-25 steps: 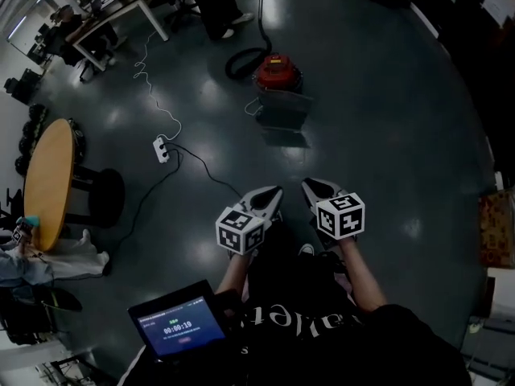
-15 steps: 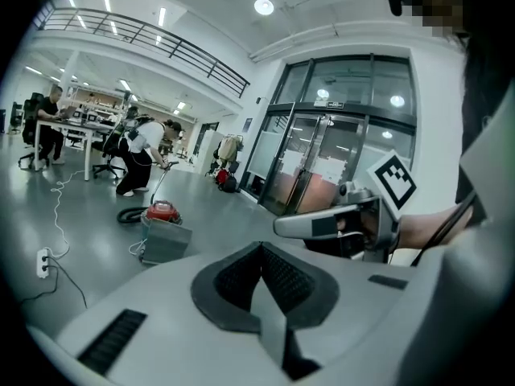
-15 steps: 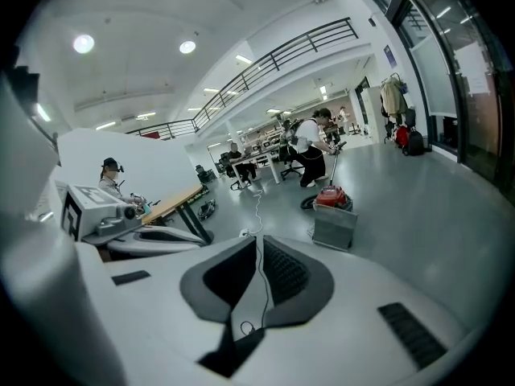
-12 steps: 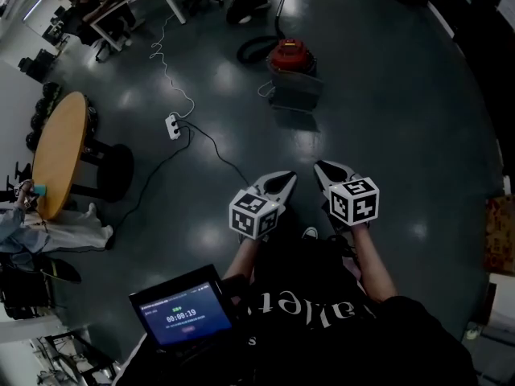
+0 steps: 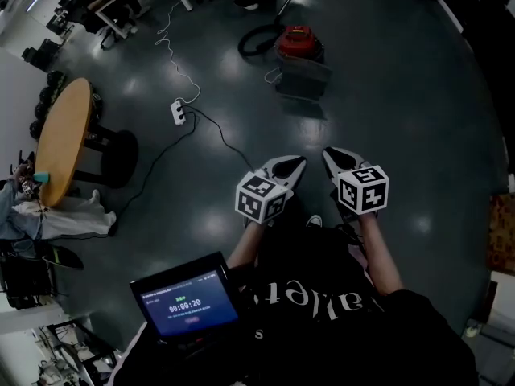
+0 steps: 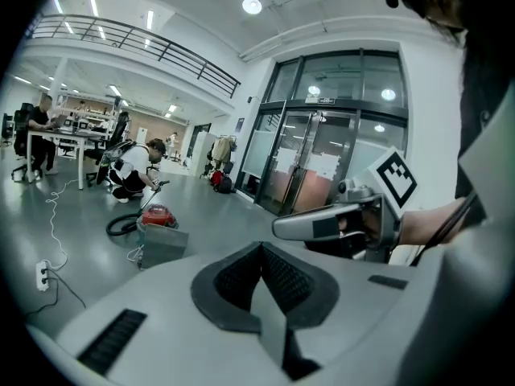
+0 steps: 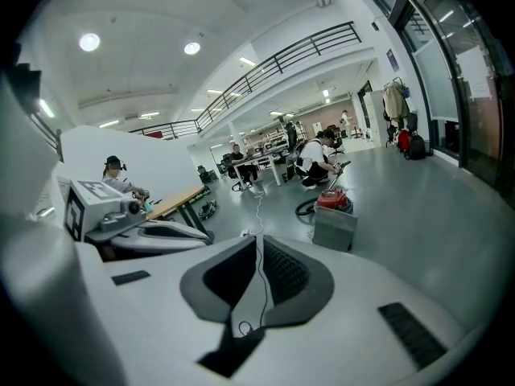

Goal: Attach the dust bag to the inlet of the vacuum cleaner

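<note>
A dark glossy floor fills the hall, with a round wooden table at its left edge. Toward the far edge stands the red vacuum cleaner, the grey dust bag just beside it. The left gripper and right gripper are both closed and empty.

Left hand-held gripper jaws together, empty; vacuum cleaner well ahead.

The vacuum cleaner is red; the dust bag just beside it is grey. The floor is dark, glossy grey. The left tool and the right tool are pale grey, with black-and-white square markers. The desk is orange-brown.
</note>
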